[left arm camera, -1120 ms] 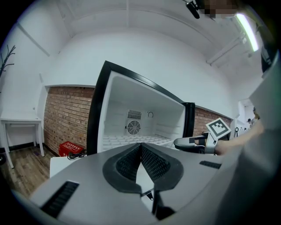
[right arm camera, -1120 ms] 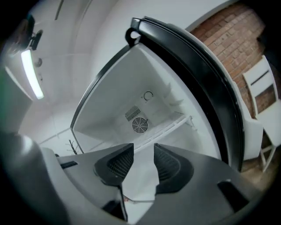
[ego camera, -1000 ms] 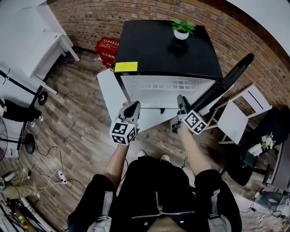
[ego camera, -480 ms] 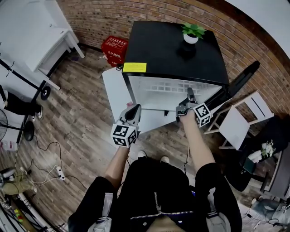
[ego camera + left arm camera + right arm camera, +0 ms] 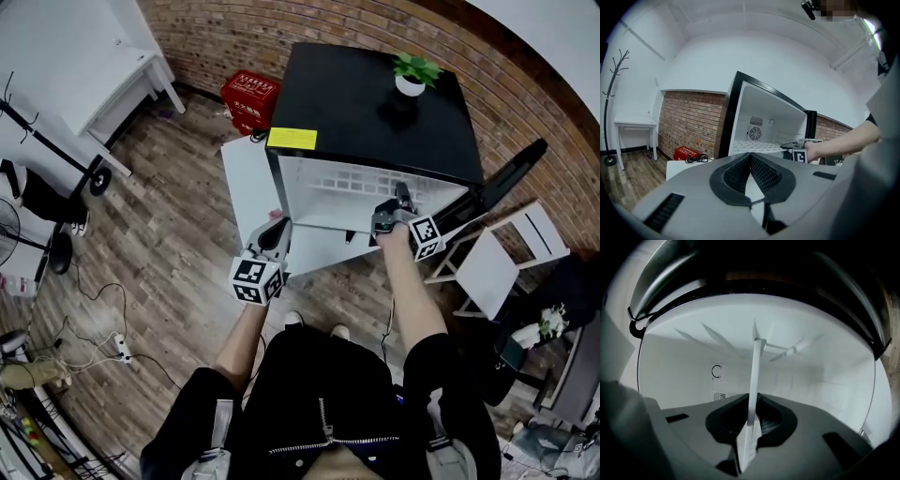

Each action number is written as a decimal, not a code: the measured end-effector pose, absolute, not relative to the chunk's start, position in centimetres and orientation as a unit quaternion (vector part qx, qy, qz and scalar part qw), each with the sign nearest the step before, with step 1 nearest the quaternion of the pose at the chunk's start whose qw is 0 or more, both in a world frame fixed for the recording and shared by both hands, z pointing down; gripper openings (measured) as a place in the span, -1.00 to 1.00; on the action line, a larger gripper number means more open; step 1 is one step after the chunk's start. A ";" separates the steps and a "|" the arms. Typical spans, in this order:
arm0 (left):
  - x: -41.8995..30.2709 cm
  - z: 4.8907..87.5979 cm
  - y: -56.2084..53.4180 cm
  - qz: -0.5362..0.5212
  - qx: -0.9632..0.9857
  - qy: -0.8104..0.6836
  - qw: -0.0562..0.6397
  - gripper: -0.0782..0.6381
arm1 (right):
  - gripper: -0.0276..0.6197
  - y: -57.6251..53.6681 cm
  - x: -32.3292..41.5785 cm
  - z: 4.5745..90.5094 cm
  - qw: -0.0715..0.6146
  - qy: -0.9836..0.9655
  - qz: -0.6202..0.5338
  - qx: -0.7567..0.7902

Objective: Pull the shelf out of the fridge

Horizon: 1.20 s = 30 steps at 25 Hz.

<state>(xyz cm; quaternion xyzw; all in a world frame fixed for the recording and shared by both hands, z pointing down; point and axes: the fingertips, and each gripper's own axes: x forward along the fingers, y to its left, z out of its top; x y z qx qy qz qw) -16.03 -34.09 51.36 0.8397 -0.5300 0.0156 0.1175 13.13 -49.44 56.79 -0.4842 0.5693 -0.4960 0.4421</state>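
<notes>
White plastic fills the right gripper view: the shelf [image 5: 755, 380] runs edge-on between the jaws of the right hand-held gripper [image 5: 391, 203], which are closing on its front lip, the pads narrowed almost onto it. In the head view the black fridge [image 5: 375, 103] stands open at the person's 12 o'clock, a potted plant [image 5: 412, 73] on its top towards 1 o'clock. The shelf is still seated in the white cavity, and only its gridded surface shows under the top edge.

The left hand-held gripper [image 5: 275, 228] hangs at about 11 o'clock, short of the fridge opening, its jaws pressed together with nothing between them.

The step in hand looks like taking hold of the shelf, so the pull has not begun. Next, the grip likely needs to firm up on the lip. Then a straight draw towards 6 o'clock, kept level so the shelf does not jam in its side rails. The left hand-held gripper is free to support the near edge as it clears.
</notes>
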 end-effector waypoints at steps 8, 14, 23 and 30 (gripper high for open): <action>-15.9 51.7 -33.7 0.014 0.838 -0.531 0.124 -0.73 | -0.83 -49.3 13.0 57.0 0.439 0.569 -0.509 -0.473; -15.7 52.4 -33.7 -0.005 0.837 -0.523 0.161 -0.72 | -0.84 -49.1 13.0 56.9 0.434 0.569 -0.515 -0.472; -14.8 53.4 -34.1 -0.029 0.840 -0.501 0.206 -0.53 | -0.83 -49.0 12.8 57.0 0.432 0.566 -0.521 -0.470; -15.0 54.4 -35.2 -0.125 0.808 -0.487 0.307 -0.36 | -0.83 -48.9 12.7 57.0 0.433 0.562 -0.527 -0.469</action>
